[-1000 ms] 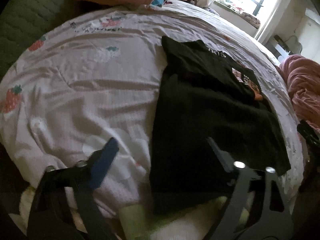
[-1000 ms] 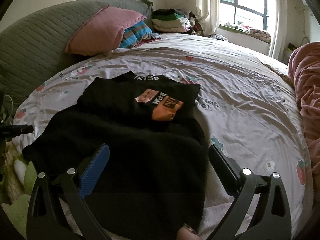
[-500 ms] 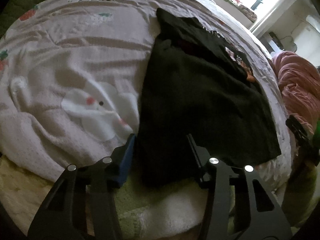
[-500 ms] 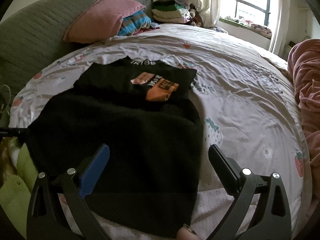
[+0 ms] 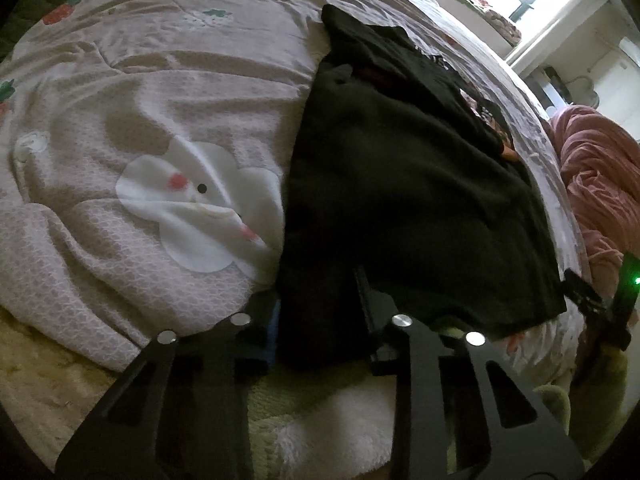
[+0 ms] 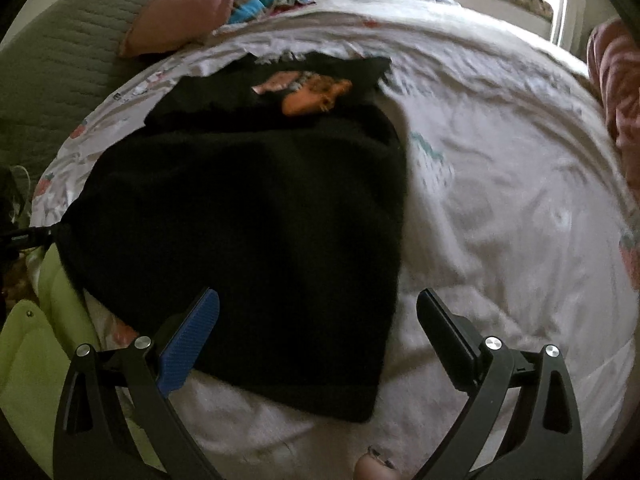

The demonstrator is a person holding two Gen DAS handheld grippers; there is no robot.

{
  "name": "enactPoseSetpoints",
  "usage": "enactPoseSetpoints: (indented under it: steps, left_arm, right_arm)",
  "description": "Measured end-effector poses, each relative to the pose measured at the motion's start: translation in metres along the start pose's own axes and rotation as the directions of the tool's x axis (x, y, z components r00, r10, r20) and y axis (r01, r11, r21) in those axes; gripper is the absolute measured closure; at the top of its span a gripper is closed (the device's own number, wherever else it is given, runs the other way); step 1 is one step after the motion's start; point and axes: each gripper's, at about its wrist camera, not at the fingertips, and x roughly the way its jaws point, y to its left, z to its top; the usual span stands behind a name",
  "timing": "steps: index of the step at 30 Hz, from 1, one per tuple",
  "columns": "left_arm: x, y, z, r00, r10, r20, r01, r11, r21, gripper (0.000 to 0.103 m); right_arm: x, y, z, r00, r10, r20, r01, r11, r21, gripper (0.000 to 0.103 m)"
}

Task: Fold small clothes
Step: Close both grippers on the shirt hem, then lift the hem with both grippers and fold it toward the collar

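A black garment with an orange print lies flat on the pale patterned bedsheet, its hem toward me. My left gripper is down at the near left corner of the hem. Its jaws are closing, and bunched black cloth fills the gap and touches both pads. My right gripper hovers open just over the near right corner of the garment, with cloth under the blue pad and bare sheet under the other finger. Each gripper shows at the edge of the other's view.
A pink pillow and stacked clothes lean on the green quilted headboard at the far side. A pink blanket lies to the right. Green and white plush hangs at the bed's near edge. A person's fingertip shows below.
My left gripper sank onto the garment's near left corner and its jaws narrowed around the cloth. My right gripper came down closer to the hem and stayed open.
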Motion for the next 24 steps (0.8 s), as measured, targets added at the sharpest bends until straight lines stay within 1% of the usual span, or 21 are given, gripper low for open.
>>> enactPoseSetpoints:
  steps: [2,3,4,5,6,10,11,12,13,15,16,18,19,20,24]
  left_arm:
    - [0.0,0.001,0.0,1.0,-0.002,0.001,0.002,1.0,-0.003,0.085]
    - [0.0,0.001,0.0,1.0,-0.005,0.002,0.005,1.0,-0.003,0.086]
    - [0.0,0.001,0.001,1.0,-0.007,0.001,0.007,1.0,-0.004,0.086]
    - [0.0,0.002,0.001,1.0,-0.011,-0.001,0.011,1.0,-0.006,0.085]
    - [0.0,0.003,0.0,1.0,-0.016,-0.002,0.016,1.0,-0.011,0.085]
    - [0.001,0.004,0.001,1.0,-0.015,-0.003,0.014,1.0,-0.012,0.085]
    - [0.002,0.004,0.001,1.0,-0.012,-0.005,0.012,1.0,-0.012,0.085]
    - [0.002,0.003,0.0,1.0,-0.01,-0.004,0.01,1.0,-0.013,0.085]
    - [0.002,0.002,0.001,1.0,-0.009,-0.004,0.009,1.0,-0.013,0.085]
    - [0.002,0.002,0.0,1.0,-0.002,-0.001,0.002,1.0,-0.013,0.086]
    - [0.001,0.002,0.0,1.0,0.0,0.002,0.0,1.0,-0.015,0.088]
    - [-0.001,0.001,0.001,1.0,0.007,0.011,-0.006,1.0,-0.011,0.093]
    - [-0.003,0.0,0.001,1.0,0.003,0.019,-0.003,1.0,-0.01,0.097]
    - [-0.006,-0.001,0.002,1.0,-0.001,0.031,0.002,1.0,-0.008,0.098]
    - [-0.023,-0.006,0.007,0.996,-0.024,0.085,0.023,1.0,0.006,0.099]
  right_arm:
    - [0.001,-0.006,-0.006,0.999,0.019,-0.028,-0.019,1.0,0.022,0.006]
    - [0.002,-0.009,-0.008,0.999,0.028,-0.039,-0.026,0.999,0.03,0.008]
    - [0.002,-0.011,-0.011,0.998,0.038,-0.048,-0.036,0.999,0.037,0.015]
    - [0.002,-0.013,-0.013,0.997,0.048,-0.063,-0.045,0.998,0.042,0.034]
    - [0.003,-0.016,-0.015,0.996,0.053,-0.076,-0.049,0.998,0.048,0.041]
    - [0.004,-0.022,-0.02,0.994,0.067,-0.087,-0.061,0.996,0.063,0.046]
    - [0.005,-0.023,-0.021,0.994,0.071,-0.086,-0.066,0.996,0.067,0.049]
    - [0.006,-0.022,-0.022,0.994,0.072,-0.085,-0.066,0.995,0.069,0.056]
    - [0.006,-0.021,-0.022,0.994,0.075,-0.084,-0.07,0.995,0.064,0.059]
    - [0.005,-0.018,-0.023,0.993,0.086,-0.083,-0.083,0.996,0.038,0.072]
    - [0.004,-0.018,-0.023,0.993,0.09,-0.083,-0.087,0.996,0.031,0.076]
    - [0.001,-0.019,-0.022,0.993,0.098,-0.07,-0.096,0.995,0.026,0.091]
    - [-0.002,-0.02,-0.021,0.994,0.098,-0.056,-0.097,0.995,0.026,0.093]
    - [-0.006,-0.022,-0.02,0.994,0.105,-0.04,-0.104,0.994,0.03,0.094]
    - [-0.021,-0.026,-0.013,0.988,0.151,0.018,-0.152,0.988,0.037,0.094]
